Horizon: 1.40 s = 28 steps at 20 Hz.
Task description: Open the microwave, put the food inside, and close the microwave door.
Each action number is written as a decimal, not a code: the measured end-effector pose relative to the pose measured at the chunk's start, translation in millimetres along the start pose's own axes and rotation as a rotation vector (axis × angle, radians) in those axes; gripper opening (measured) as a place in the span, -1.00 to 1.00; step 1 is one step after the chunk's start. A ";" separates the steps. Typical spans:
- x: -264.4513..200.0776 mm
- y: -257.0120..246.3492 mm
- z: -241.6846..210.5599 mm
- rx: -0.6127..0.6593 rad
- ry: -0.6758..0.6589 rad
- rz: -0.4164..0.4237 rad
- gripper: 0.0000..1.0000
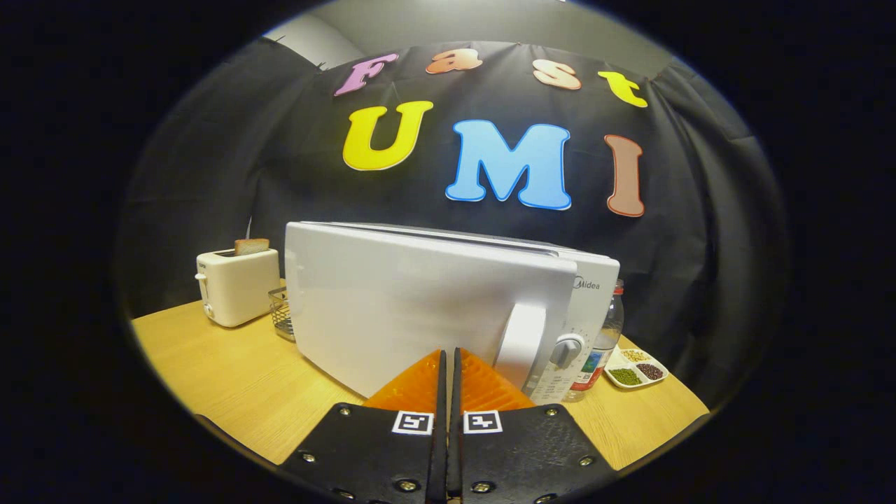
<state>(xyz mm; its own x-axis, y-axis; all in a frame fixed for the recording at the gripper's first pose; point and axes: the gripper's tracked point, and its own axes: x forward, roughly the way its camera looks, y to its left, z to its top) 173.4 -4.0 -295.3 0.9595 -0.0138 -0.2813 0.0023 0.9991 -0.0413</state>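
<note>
- Gripper (448, 360): fingers pressed together, pinching nothing, tips just before the microwave door (420, 308).
- Door looks shut or barely ajar (opening step); next, hook the handle (521, 343).

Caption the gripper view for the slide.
Shut gripper just ahead of the closed microwave door, left of its handle; toaster behind.

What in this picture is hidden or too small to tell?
All in the gripper view:
- Inside of the microwave: hidden by its door.
- The wire basket: mostly behind the microwave.
- The bottle: partly hidden by the microwave's control panel.
- The divided dish: its contents are too small to name.
- The gripper: fingers together just ahead of the door; contact unclear.
</note>
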 end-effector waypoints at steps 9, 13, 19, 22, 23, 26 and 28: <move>55.2 -22.9 -4.7 0.019 0.025 -0.061 -0.97; 61.2 -24.4 0.8 -0.018 -0.017 -0.082 -0.97; 47.5 -20.4 6.5 0.065 0.076 -0.059 -0.92; 9.6 -10.7 41.6 0.070 0.031 -0.043 -0.92; -4.8 -8.4 53.8 0.053 0.011 -0.044 -0.92; -47.4 0.1 79.9 0.059 0.001 -0.029 -0.92; -73.7 5.7 97.9 0.076 -0.014 -0.011 -0.92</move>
<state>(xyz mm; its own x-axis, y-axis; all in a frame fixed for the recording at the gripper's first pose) 130.3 6.6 -180.9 0.9632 -0.0243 -0.2678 0.0333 0.9990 0.0289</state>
